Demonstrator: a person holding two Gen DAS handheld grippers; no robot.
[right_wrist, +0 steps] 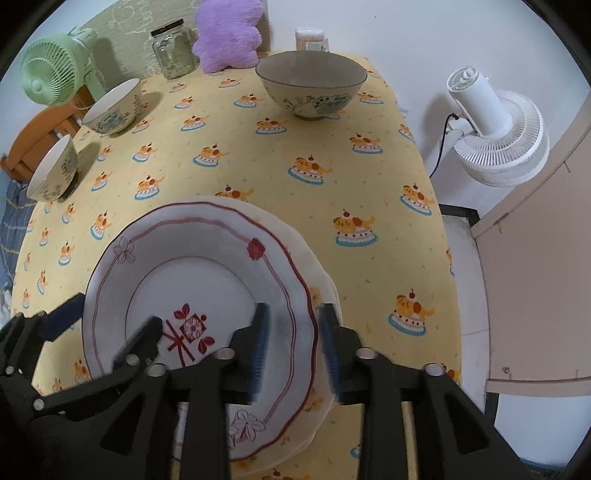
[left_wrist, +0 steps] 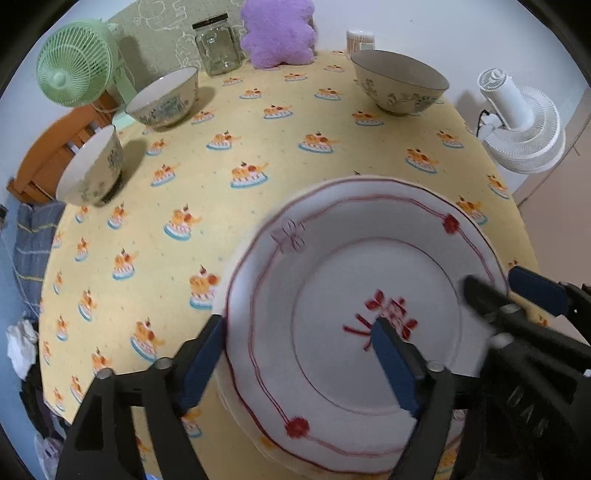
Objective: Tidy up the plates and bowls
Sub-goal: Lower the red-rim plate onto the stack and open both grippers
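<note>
A white plate with red trim (left_wrist: 332, 280) (right_wrist: 207, 266) lies on top of a cream plate (right_wrist: 314, 258) on the yellow tablecloth (left_wrist: 258, 147). My left gripper (left_wrist: 299, 323) (right_wrist: 112, 314) straddles the top plate's left rim, one finger outside it and one over the plate's centre, jaws wide apart. My right gripper (right_wrist: 294, 308) (left_wrist: 498, 284) straddles the right rim with a gap at each blue pad. Three patterned bowls stand apart: one at the back right (left_wrist: 399, 81) (right_wrist: 312, 83), two at the left (left_wrist: 164, 98) (left_wrist: 92, 170).
Along the table's far edge stand a green fan (left_wrist: 75, 70), a glass jar (left_wrist: 216, 44), a purple plush cushion (left_wrist: 277, 31) and a toothpick holder (left_wrist: 360, 38). A white fan (right_wrist: 495, 136) stands off the table's right edge. An orange chair (left_wrist: 48, 158) is at the left.
</note>
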